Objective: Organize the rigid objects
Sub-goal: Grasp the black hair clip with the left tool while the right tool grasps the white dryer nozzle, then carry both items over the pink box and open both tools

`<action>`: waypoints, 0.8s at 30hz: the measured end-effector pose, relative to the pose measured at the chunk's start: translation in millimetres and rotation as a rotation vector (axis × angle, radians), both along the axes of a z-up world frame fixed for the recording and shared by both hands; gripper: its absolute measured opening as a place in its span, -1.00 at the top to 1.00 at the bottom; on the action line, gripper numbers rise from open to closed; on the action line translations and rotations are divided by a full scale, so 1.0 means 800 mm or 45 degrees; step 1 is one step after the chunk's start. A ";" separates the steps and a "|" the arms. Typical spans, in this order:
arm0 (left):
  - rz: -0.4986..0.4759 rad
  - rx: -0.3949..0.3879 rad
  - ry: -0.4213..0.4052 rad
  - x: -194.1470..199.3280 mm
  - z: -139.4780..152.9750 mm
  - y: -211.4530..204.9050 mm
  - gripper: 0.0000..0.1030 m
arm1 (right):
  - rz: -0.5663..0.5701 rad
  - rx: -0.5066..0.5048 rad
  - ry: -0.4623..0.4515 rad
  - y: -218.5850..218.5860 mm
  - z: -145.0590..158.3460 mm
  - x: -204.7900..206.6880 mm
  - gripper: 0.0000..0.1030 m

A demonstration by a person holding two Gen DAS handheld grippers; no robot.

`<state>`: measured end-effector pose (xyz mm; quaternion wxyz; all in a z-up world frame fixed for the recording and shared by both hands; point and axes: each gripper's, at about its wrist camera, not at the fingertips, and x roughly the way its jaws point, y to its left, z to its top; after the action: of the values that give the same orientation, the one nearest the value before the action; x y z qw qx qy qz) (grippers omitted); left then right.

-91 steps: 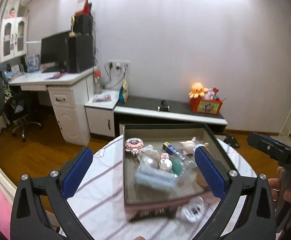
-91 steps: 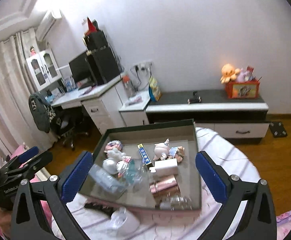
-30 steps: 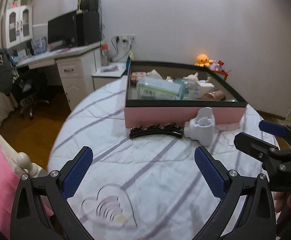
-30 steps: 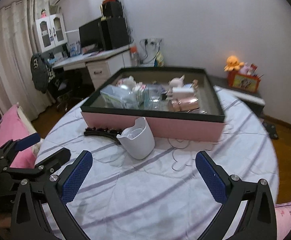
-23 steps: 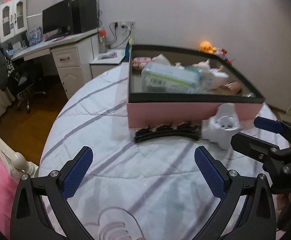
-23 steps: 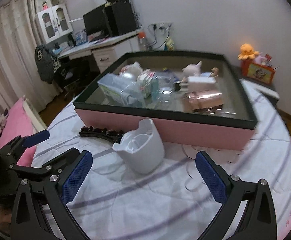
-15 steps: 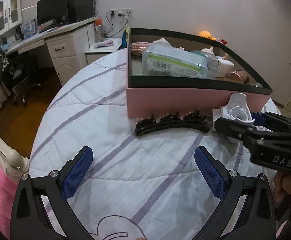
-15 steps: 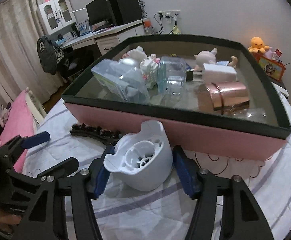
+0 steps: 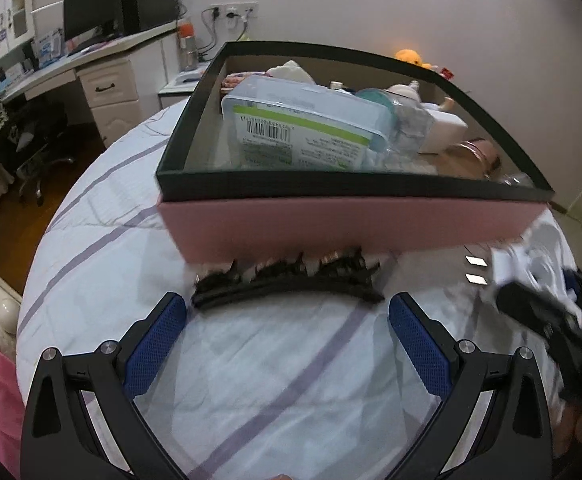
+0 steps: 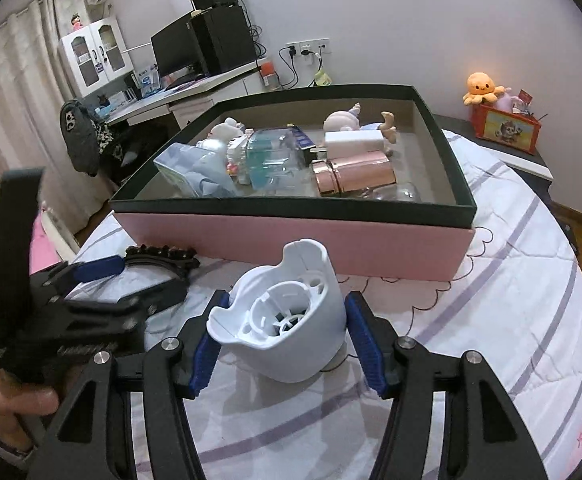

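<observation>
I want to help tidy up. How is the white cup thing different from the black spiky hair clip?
The white cup is round and hollow; the black hair clip is long, thin and curved. The right tongs squeeze the cup; the clip lies untouched before the open left tongs. Both are outside the pink box.

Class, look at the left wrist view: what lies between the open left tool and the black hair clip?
Only bare striped tablecloth lies between the left tool and the black hair clip; the left wrist view shows it.
</observation>
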<state>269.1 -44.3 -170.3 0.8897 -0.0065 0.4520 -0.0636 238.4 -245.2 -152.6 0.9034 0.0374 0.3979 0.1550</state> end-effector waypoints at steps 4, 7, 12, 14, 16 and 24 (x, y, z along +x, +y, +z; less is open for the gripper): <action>0.017 0.038 -0.006 0.006 0.000 -0.006 -0.86 | 0.008 0.011 -0.004 0.000 0.001 -0.001 -0.17; -0.007 -0.008 -0.020 -0.004 0.003 -0.002 -0.85 | 0.016 0.019 -0.009 0.003 0.001 -0.005 -0.17; -0.009 -0.046 -0.089 -0.033 0.019 0.011 -0.85 | 0.027 0.027 -0.027 0.004 0.008 -0.010 -0.17; -0.003 -0.054 -0.108 -0.041 0.026 0.016 -0.85 | 0.031 0.032 -0.040 0.004 0.014 -0.013 -0.17; 0.003 -0.060 -0.133 -0.049 0.035 0.023 -0.85 | 0.035 0.036 -0.056 0.004 0.022 -0.017 -0.17; -0.009 -0.073 -0.231 -0.067 0.078 0.031 -0.85 | 0.057 0.024 -0.134 0.011 0.057 -0.027 -0.17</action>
<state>215.4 -19.9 -108.1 0.9262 -0.0245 0.3677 -0.0801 217.0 -236.7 -106.6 0.9191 0.0285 0.3490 0.1806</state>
